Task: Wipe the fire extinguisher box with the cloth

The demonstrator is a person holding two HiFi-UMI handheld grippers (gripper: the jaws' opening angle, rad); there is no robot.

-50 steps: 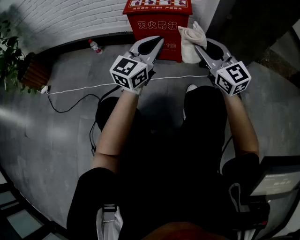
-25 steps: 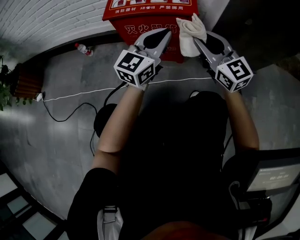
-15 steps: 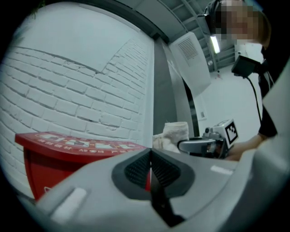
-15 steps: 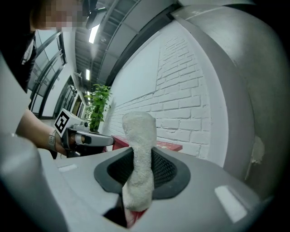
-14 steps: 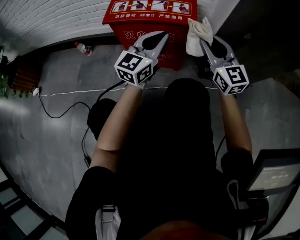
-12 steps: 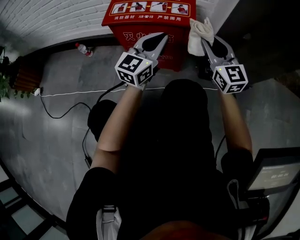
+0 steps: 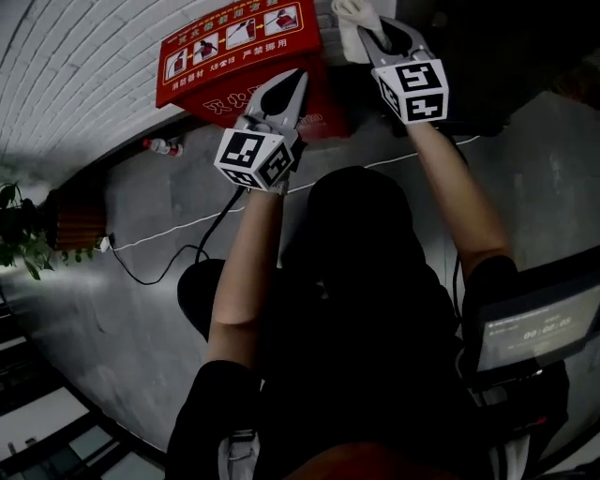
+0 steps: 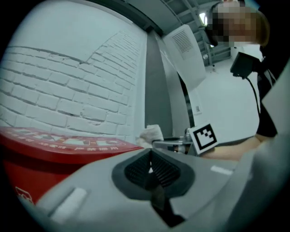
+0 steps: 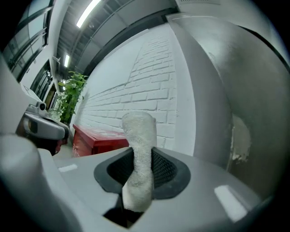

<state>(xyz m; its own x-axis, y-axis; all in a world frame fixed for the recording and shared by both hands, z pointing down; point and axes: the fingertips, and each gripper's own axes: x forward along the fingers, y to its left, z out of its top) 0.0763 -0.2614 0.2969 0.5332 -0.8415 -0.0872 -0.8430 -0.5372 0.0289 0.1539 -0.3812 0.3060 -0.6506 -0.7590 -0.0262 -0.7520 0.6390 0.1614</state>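
Note:
The red fire extinguisher box (image 7: 234, 42) stands against the white brick wall, its lid with printed pictures facing up. My left gripper (image 7: 292, 80) is shut and empty, held over the box's front right corner. My right gripper (image 7: 370, 28) is shut on the white cloth (image 7: 350, 16), just right of the box's top edge. In the left gripper view the shut jaws (image 8: 151, 170) sit near lid height, with the red box (image 8: 59, 149) at the left and the cloth (image 8: 152, 133) beyond. In the right gripper view the cloth (image 9: 138, 149) stands up between the jaws, the box (image 9: 97, 138) to its left.
A water bottle (image 7: 159, 145) lies on the grey floor left of the box. A white cable (image 7: 178, 230) runs across the floor to a potted plant (image 7: 23, 230) at far left. A dark screen (image 7: 530, 328) is at my right side. A grey pillar (image 9: 226, 90) rises right of the box.
Both grippers have risen toward the box's top. The right gripper carried the cloth up beside the lid's right edge. The head view has swung, so the box now appears tilted.

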